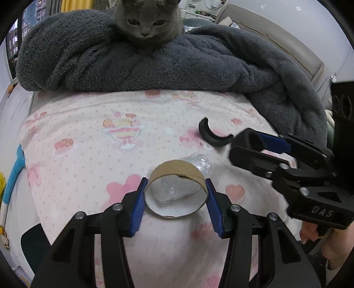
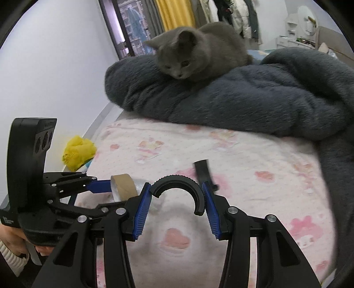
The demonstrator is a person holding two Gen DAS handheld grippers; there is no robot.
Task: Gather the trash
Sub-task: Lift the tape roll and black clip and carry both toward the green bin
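Note:
A brown cardboard tape roll [image 1: 177, 170] sits between the blue pads of my left gripper [image 1: 176, 202], which is shut on it above the pink printed bedsheet [image 1: 88, 155]. Crumpled clear plastic [image 1: 200, 162] lies just behind the roll. My right gripper [image 2: 177, 209] is shut on a curved black plastic piece [image 2: 177, 182]. The same piece [image 1: 209, 134] and the right gripper [image 1: 250, 144] show at the right of the left wrist view. In the right wrist view the roll [image 2: 124, 185] sits in the left gripper [image 2: 104, 188] at the left.
A grey cat [image 1: 147, 21] sits on a dark grey fleece blanket [image 1: 154, 66] at the back of the bed and watches; the blanket drapes down the right side [image 2: 309, 99]. A yellow bundle [image 2: 78, 151] lies by the wall at the left. A blue object [image 1: 15, 172] lies at the bed's left edge.

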